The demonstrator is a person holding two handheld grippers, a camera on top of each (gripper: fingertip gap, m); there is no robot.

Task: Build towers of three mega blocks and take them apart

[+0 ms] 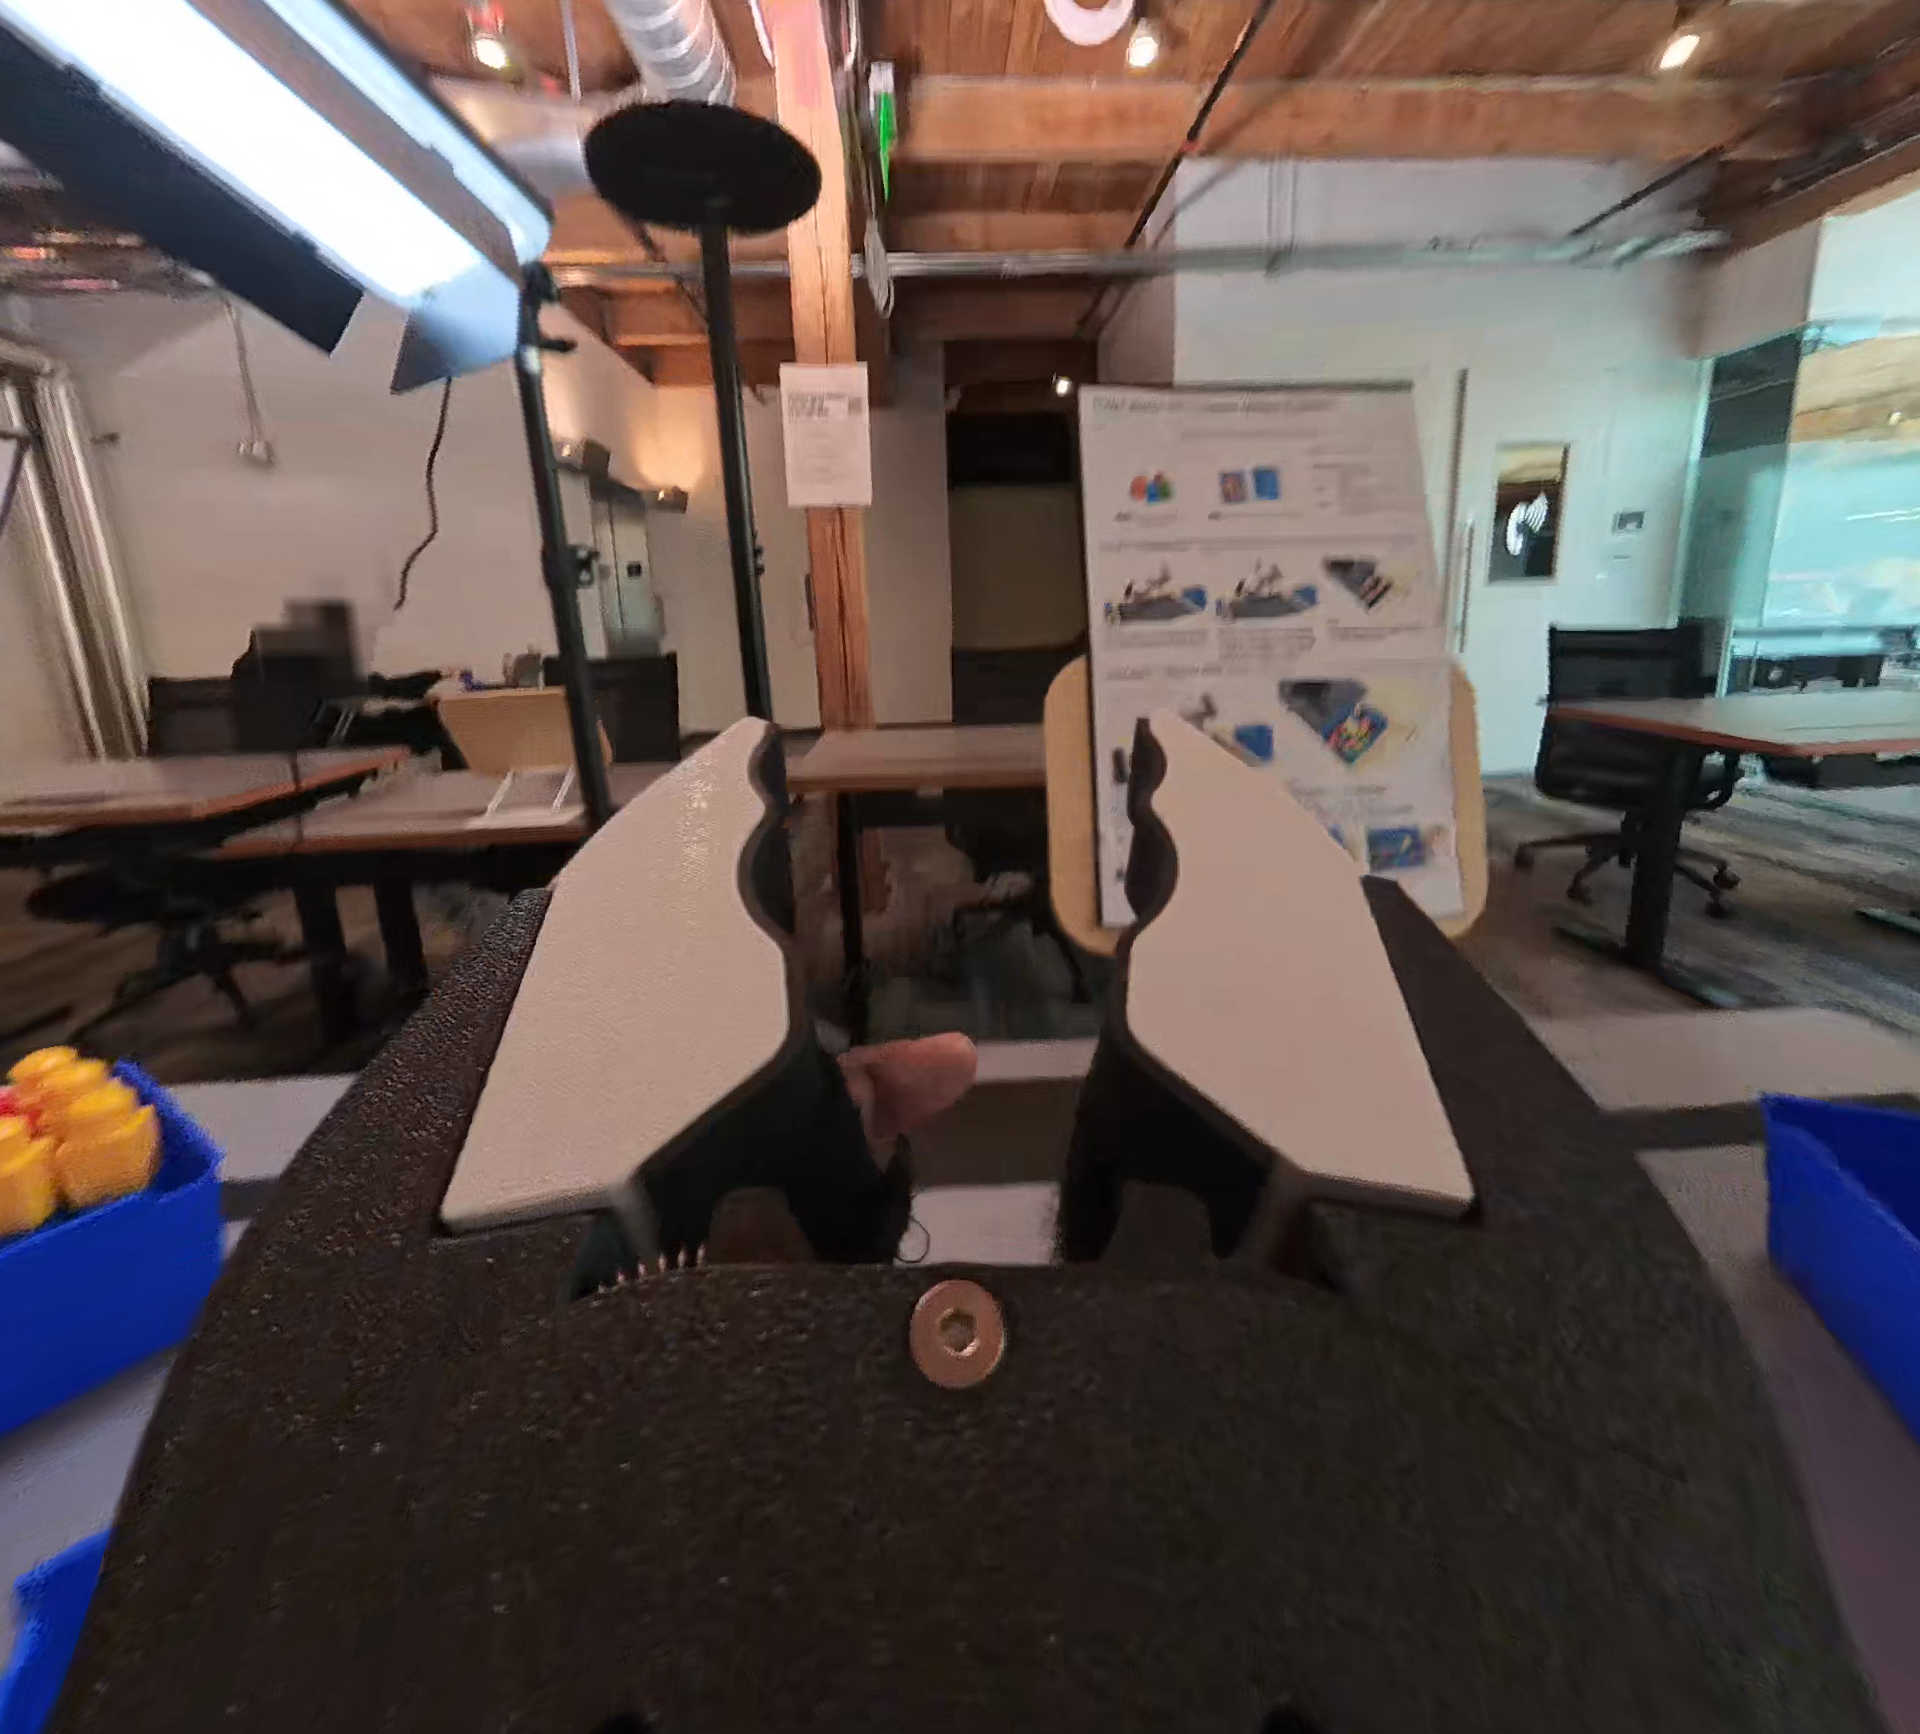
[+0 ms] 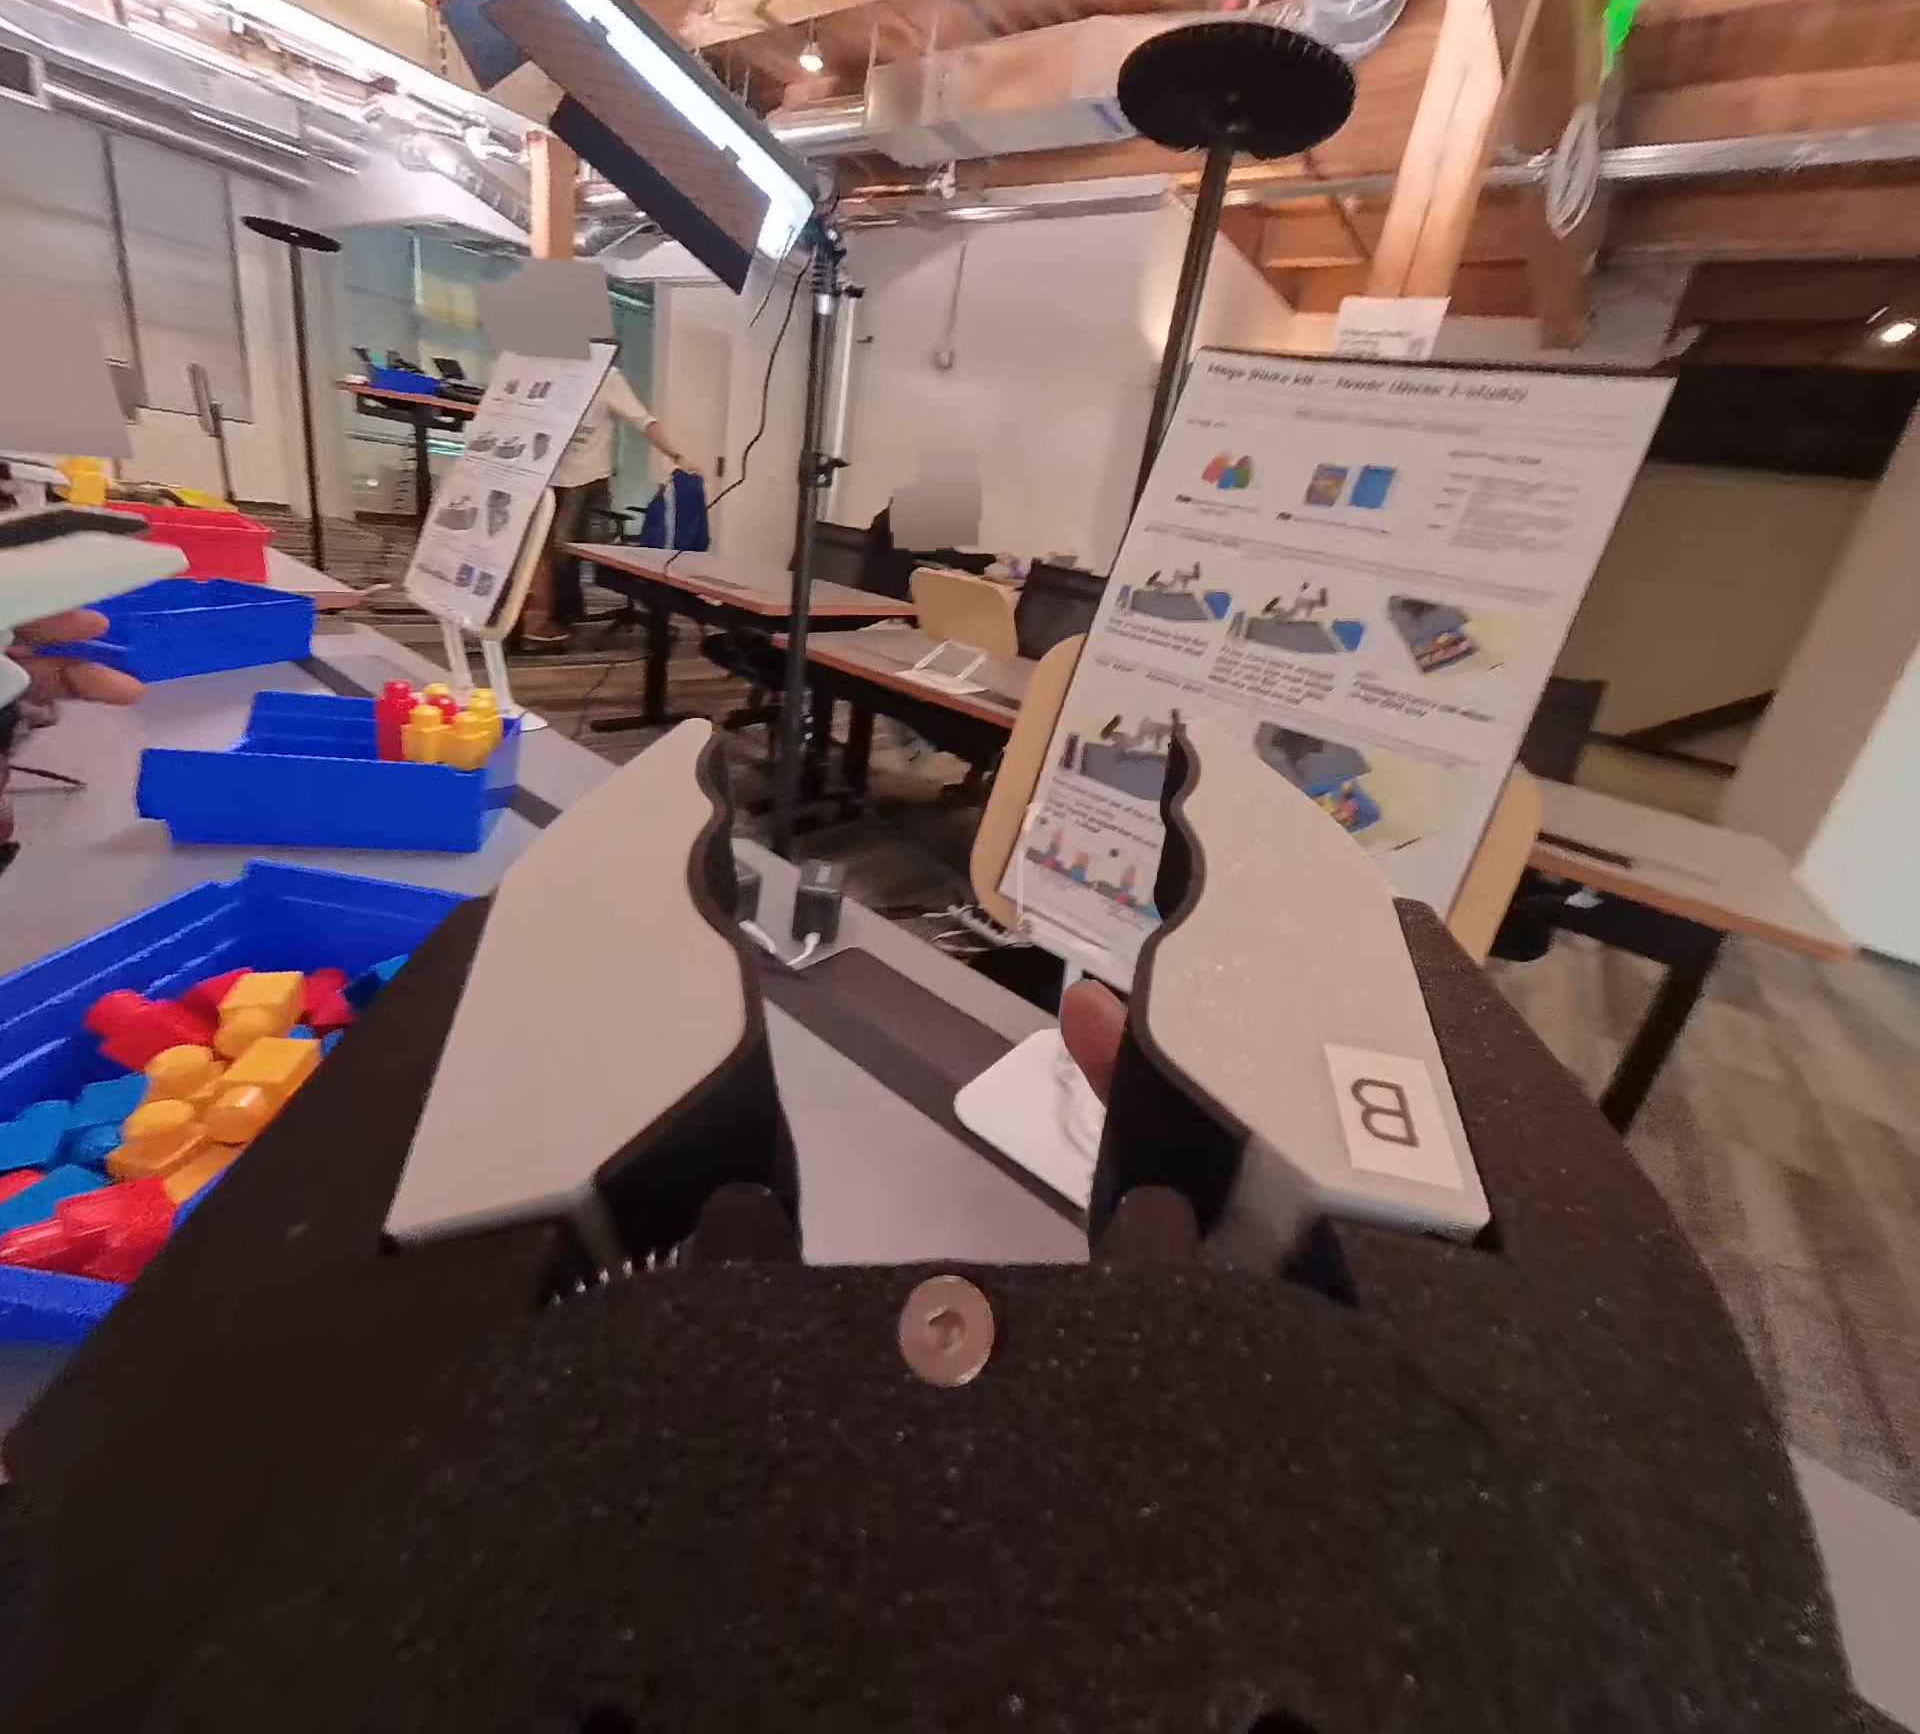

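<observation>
My left gripper is open and empty, held up and pointing out over the room. My right gripper is open and empty too, raised above the grey table. In the right wrist view a blue bin at lower left holds several loose red, yellow and blue mega blocks. A second blue bin farther back holds stacked yellow and red blocks. In the left wrist view yellow blocks sit in a blue bin at the left edge.
An instruction board on a stand rises behind the table; it also shows in the left wrist view. Another blue bin lies at the right. A light panel on a tripod, desks and chairs stand beyond. A person stands far off.
</observation>
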